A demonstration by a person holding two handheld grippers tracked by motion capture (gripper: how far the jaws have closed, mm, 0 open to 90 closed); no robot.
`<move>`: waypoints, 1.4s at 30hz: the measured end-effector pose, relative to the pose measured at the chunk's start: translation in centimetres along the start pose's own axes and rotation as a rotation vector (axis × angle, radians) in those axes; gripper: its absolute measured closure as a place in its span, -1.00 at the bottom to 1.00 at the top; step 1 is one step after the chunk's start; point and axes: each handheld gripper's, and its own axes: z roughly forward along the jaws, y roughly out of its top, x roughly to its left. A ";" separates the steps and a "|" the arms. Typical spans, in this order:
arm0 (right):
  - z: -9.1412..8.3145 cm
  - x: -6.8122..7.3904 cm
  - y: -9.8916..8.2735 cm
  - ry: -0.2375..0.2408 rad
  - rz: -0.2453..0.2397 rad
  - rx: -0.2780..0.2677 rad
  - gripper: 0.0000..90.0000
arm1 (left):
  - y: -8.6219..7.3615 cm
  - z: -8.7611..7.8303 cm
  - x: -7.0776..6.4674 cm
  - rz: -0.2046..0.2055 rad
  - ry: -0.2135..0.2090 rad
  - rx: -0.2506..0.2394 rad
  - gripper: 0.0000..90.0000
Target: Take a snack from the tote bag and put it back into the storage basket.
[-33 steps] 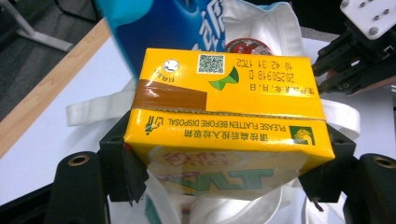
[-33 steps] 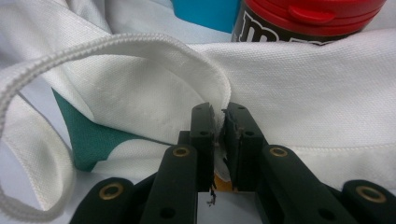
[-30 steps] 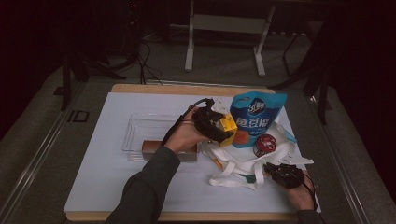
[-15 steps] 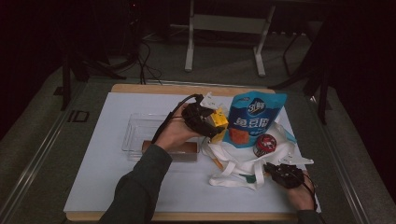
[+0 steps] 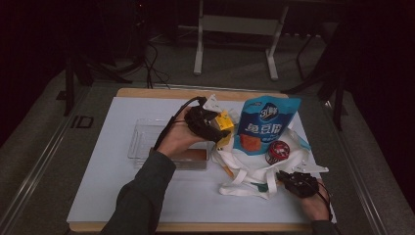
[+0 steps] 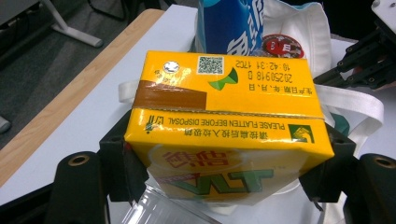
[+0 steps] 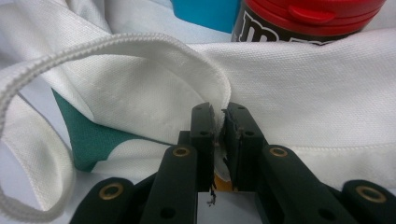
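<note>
My left gripper [image 5: 219, 128] is shut on a yellow drink carton [image 5: 225, 119], held above the table just left of the bag. In the left gripper view the carton [image 6: 224, 116] spans the gap between both jaws. A white tote bag [image 5: 247, 172] lies open on the table with a blue snack pouch [image 5: 264, 125] and a red-lidded can [image 5: 277, 152] in it. My right gripper [image 5: 285, 177] is shut on the bag's near edge. The right gripper view shows its jaws [image 7: 219, 126] pinching the white cloth [image 7: 303, 84] below the can [image 7: 299, 18].
A clear plastic tray [image 5: 144, 139] sits left of the left hand, with a brown box [image 5: 192, 156] at its near side. The white mat [image 5: 122, 196] covers the table, and a wooden edge [image 5: 147, 92] runs along the far side. A bag strap [image 7: 116, 46] loops near the right gripper.
The left hand has carried the yellow carton to the left and slightly farther back, away from the bag's mouth. The right gripper has kept still on the bag.
</note>
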 end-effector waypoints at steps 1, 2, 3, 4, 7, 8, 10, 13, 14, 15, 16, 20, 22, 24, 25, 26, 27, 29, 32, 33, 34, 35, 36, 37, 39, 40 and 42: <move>0.0 0.0 0.0 0.000 0.000 -0.001 0.82 | 0.0 0.0 0.0 0.000 0.000 0.001 -0.36; 0.0 0.0 0.0 0.000 0.000 0.000 0.82 | 0.0 -0.1 0.0 0.000 0.001 0.002 -0.36; 0.0 0.0 0.0 0.000 0.000 0.000 0.82 | -0.1 -0.1 0.1 0.000 0.003 0.003 -0.36; 0.0 0.0 0.0 0.000 0.000 0.000 0.82 | -0.1 -0.1 0.1 0.001 0.004 0.004 -0.36; 0.0 0.0 0.0 0.000 0.001 0.000 0.82 | -0.1 -0.2 0.1 0.000 0.004 0.004 -0.36; 0.0 0.0 0.0 -0.001 0.000 0.001 0.82 | -0.1 -0.2 0.1 0.002 0.005 0.004 -0.36; 0.0 0.0 0.0 -0.001 0.001 0.000 0.82 | -0.1 -0.2 0.1 0.004 0.006 0.005 -0.36; 0.0 0.0 0.0 -0.001 0.000 0.001 0.82 | -0.1 -0.1 0.0 0.004 0.006 0.002 -0.36; 0.0 0.0 0.0 -0.001 0.000 0.001 0.82 | -0.1 -0.1 0.0 0.002 0.005 0.001 -0.36; 0.0 0.0 0.0 -0.001 0.000 0.001 0.82 | -0.1 -0.1 0.0 0.003 0.004 0.000 -0.36; 0.0 0.0 0.0 -0.001 0.000 0.001 0.82 | -0.1 -0.1 0.0 0.002 0.004 -0.002 -0.36; 0.0 0.0 0.0 -0.001 -0.001 0.001 0.82 | -0.1 -0.2 0.0 0.005 0.006 0.002 -0.36; 0.0 0.0 0.0 -0.001 -0.001 0.001 0.82 | -0.2 -0.2 0.1 0.003 0.006 0.003 -0.36; 0.0 0.0 0.0 -0.002 -0.001 0.001 0.82 | -0.2 -0.4 0.2 0.002 0.008 0.004 -0.36; 0.0 0.0 0.0 -0.002 -0.001 0.001 0.82 | -0.3 -0.4 0.2 0.003 0.010 0.004 -0.36; 0.0 0.0 0.0 -0.002 -0.001 0.001 0.82 | -0.3 -0.5 0.3 0.004 0.010 0.005 -0.36; 0.0 0.0 0.0 -0.002 -0.001 0.001 0.82 | -0.3 -0.6 0.3 0.003 0.012 0.007 -0.36; 0.0 0.0 0.0 -0.002 -0.001 0.001 0.82 | -0.4 -0.7 0.4 0.001 0.016 0.007 -0.36; 0.0 0.1 0.0 -0.003 -0.001 0.001 0.82 | -0.5 -0.9 0.5 -0.005 0.019 0.007 -0.36; 0.0 0.1 0.0 -0.003 -0.001 0.001 0.82 | -0.6 -0.9 0.6 -0.004 0.020 0.007 -0.36; 0.0 0.1 0.0 -0.003 -0.002 0.002 0.82 | -0.6 -1.0 0.6 -0.002 0.021 0.009 -0.36; 0.0 0.1 0.0 -0.003 -0.001 0.001 0.82 | -0.7 -1.1 0.6 -0.002 0.023 0.011 -0.36; 0.0 0.1 0.0 -0.003 -0.001 0.001 0.82 | -0.7 -1.1 0.7 -0.006 0.026 0.012 -0.36; 0.0 0.1 0.0 -0.003 -0.001 0.001 0.82 | -0.7 -1.2 0.7 -0.006 0.027 0.010 -0.36; 0.0 0.1 0.0 -0.003 0.000 0.002 0.82 | -0.8 -1.3 0.8 -0.009 0.031 0.011 -0.36; 0.0 0.1 0.0 -0.002 0.000 0.001 0.82 | -0.9 -1.4 0.9 -0.011 0.033 0.010 -0.36; 0.0 0.1 0.0 -0.003 0.001 0.001 0.82 | -1.0 -1.6 1.0 -0.015 0.038 0.012 -0.36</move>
